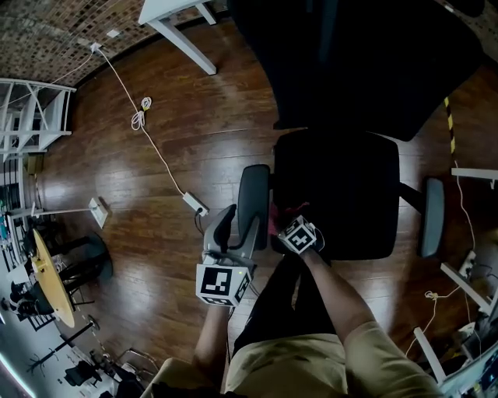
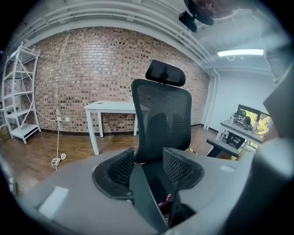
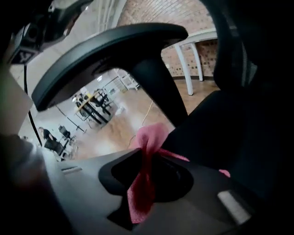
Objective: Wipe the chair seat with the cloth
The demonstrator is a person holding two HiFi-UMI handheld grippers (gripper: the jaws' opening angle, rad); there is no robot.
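The black office chair's seat (image 1: 342,194) lies in front of me in the head view. My right gripper (image 1: 283,224) is at the seat's front left corner, shut on a pink cloth (image 1: 274,225). In the right gripper view the cloth (image 3: 146,151) hangs bunched between the jaws, just under the left armrest (image 3: 105,50). My left gripper (image 1: 232,225) is beside the left armrest (image 1: 254,198). In the left gripper view its jaws are closed on the armrest's dark edge (image 2: 146,197), and a bit of the cloth (image 2: 164,200) shows below.
The chair's backrest (image 1: 350,62) rises behind the seat, and its right armrest (image 1: 433,216) is on the far side. A white table (image 1: 175,15) stands at the back. A power strip (image 1: 196,204) with its cable lies on the wooden floor to the left. A white shelf (image 1: 31,116) stands far left.
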